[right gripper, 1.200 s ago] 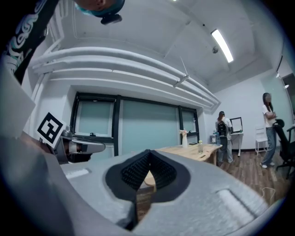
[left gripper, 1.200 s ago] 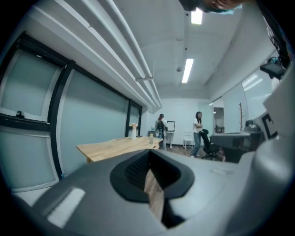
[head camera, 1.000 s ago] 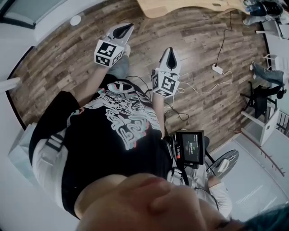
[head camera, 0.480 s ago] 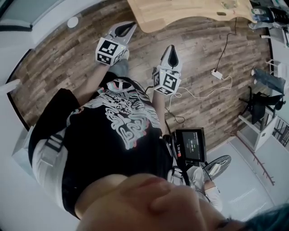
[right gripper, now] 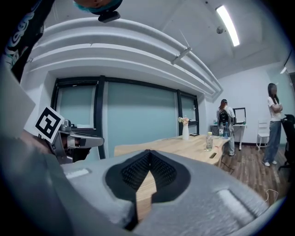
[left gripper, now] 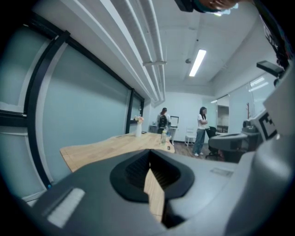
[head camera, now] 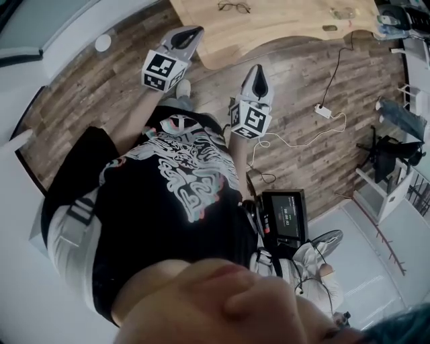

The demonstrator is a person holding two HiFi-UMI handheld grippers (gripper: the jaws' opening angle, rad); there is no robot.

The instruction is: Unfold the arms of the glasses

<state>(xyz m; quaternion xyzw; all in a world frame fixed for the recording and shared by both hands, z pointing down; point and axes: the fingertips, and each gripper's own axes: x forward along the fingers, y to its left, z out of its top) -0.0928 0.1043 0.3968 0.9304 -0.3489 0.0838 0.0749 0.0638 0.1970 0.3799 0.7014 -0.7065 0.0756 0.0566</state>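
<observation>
Glasses [head camera: 234,7] noted on far bench [head camera: 289,23], well apart from both tongs. Left tongs [head camera: 190,33] and right tongs [head camera: 258,70] seen pressed together at tips, nothing held. Risk judged: frame shoved or thin arms bent if reached unopened.

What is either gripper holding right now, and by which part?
Nothing. The left gripper and right gripper both have jaws shut on nothing; the glasses lie untouched on the wooden table ahead.
</observation>
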